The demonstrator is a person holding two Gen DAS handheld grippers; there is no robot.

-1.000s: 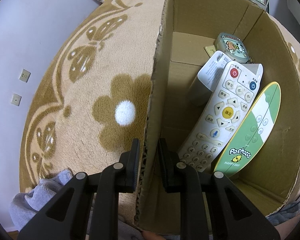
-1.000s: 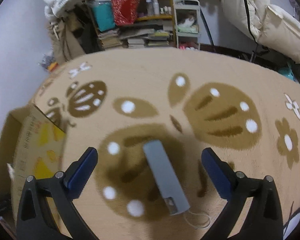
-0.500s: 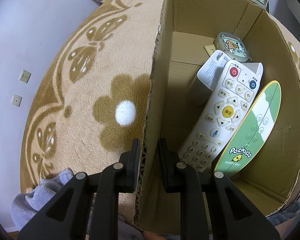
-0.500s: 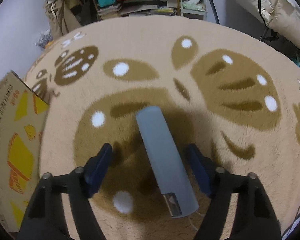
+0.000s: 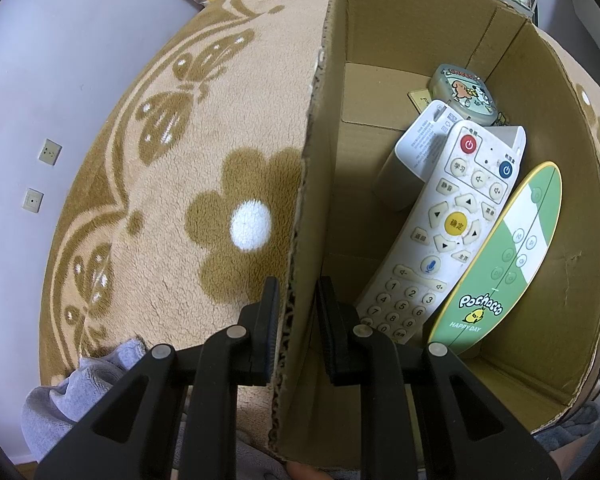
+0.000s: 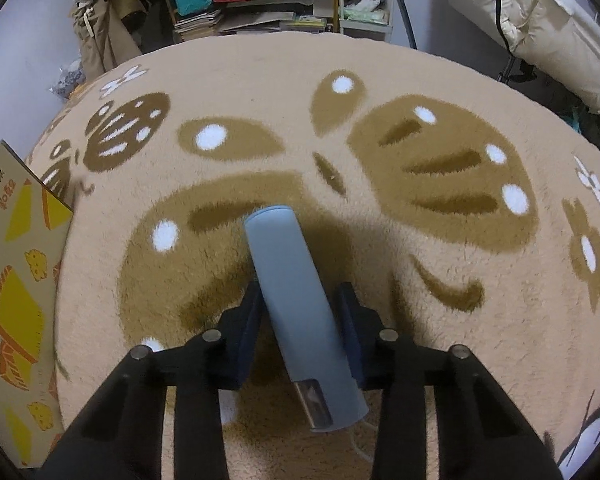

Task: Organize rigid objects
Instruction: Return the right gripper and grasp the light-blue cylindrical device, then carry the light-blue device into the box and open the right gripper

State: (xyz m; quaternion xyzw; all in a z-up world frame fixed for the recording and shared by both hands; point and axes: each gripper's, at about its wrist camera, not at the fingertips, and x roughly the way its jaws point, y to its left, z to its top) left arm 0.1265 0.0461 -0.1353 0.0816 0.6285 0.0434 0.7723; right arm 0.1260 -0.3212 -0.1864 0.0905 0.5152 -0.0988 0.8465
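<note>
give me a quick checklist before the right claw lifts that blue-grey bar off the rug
1. Right claw straddles the blue-grey bar: ok.
2. Fingers pressed firmly on the bar: cannot tell; left finger touches, right side shows a sliver of gap.
3. Grip centred along the bar: ok.
4. White cord at the bar's near end free to follow: cannot tell.
5. Left claw steadies the cardboard box wall: ok.
6. Room in the box beside the white remote: ok.

Indoor light, moderately dim, soft, from above. Strong fisheye bending with dark vignette at all corners. Inside the brown cardboard box [image 5: 400, 32], shade deepens beside the near wall. Grey-blue oblong device [image 6: 300, 304] casts a broad soft shadow ahead-right on the beige patterned carpet [image 6: 440, 300]. Focus sharp, no glare.
</note>
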